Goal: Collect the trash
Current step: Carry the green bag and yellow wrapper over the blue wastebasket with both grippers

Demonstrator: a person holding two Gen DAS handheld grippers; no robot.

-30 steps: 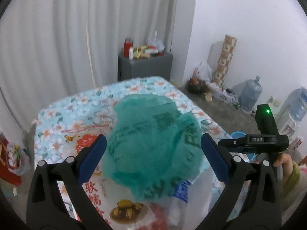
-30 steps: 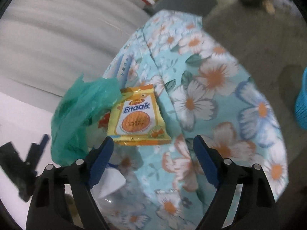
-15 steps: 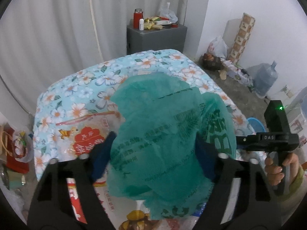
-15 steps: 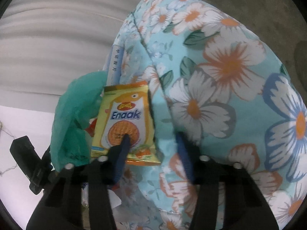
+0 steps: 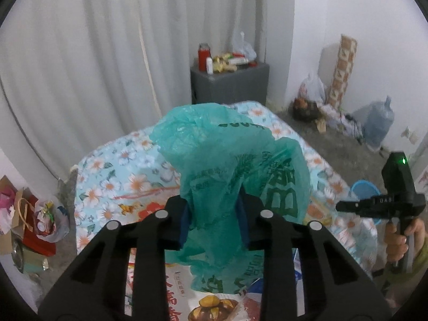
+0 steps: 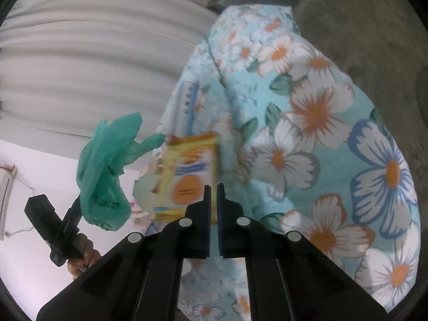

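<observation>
A crumpled green plastic bag (image 5: 235, 171) is pinched between the fingers of my left gripper (image 5: 214, 219), which is shut on it and holds it above the flowered table. The bag also shows in the right wrist view (image 6: 107, 171), hanging from the left gripper (image 6: 77, 208). My right gripper (image 6: 213, 190) is shut on the edge of a yellow Enaak snack packet (image 6: 190, 171) and lifts it off the cloth. The right gripper's body shows in the left wrist view (image 5: 388, 203).
The table has a blue flowered cloth (image 6: 321, 133). Red and white snack wrappers (image 5: 171, 281) lie under the bag. A grey cabinet (image 5: 230, 85) with bottles stands behind. Bags of rubbish (image 5: 48, 219) sit on the floor left; a water jug (image 5: 379, 123) and blue bucket (image 5: 361, 190) stand right.
Both grippers have closed: the left on the green bag, the right on the yellow packet. Bag and packet have risen off the table.
</observation>
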